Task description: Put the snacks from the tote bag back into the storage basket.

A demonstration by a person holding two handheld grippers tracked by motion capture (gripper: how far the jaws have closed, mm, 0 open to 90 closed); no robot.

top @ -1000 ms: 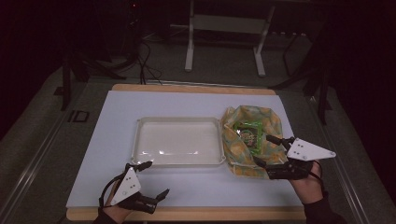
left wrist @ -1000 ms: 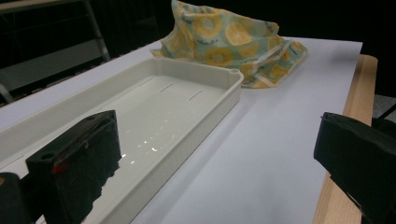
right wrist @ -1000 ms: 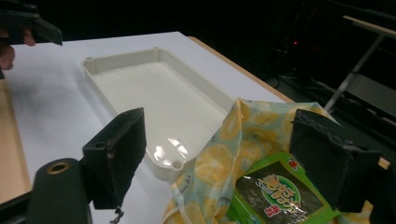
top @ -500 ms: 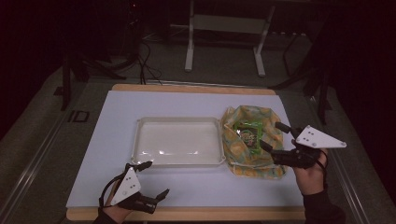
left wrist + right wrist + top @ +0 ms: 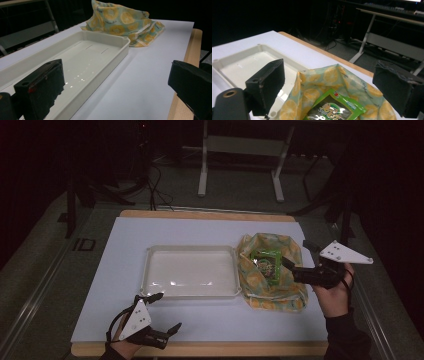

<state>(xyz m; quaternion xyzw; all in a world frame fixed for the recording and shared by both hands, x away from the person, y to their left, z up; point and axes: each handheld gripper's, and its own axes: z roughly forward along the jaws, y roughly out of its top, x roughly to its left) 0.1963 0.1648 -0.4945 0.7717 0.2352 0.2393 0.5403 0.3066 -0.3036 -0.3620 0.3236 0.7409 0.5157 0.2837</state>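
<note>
A cloth bag with an orange-slice print lies open on the white table cover, right of an empty white tray. A green snack packet sits inside the bag's mouth. My right gripper hangs open just right of the bag, its jaws wide apart and pointing toward the packet. My left gripper rests open near the table's front edge, in front of the tray's near left corner, with nothing between its jaws.
The wooden table edge runs along the front. Behind the table stand a white desk frame and cables on a dark floor. Bare white cover spreads in front of the tray and bag.
My right gripper has lifted from the bag's right front side and moved back and to the right, jaws wider apart. The left gripper has stayed put.
</note>
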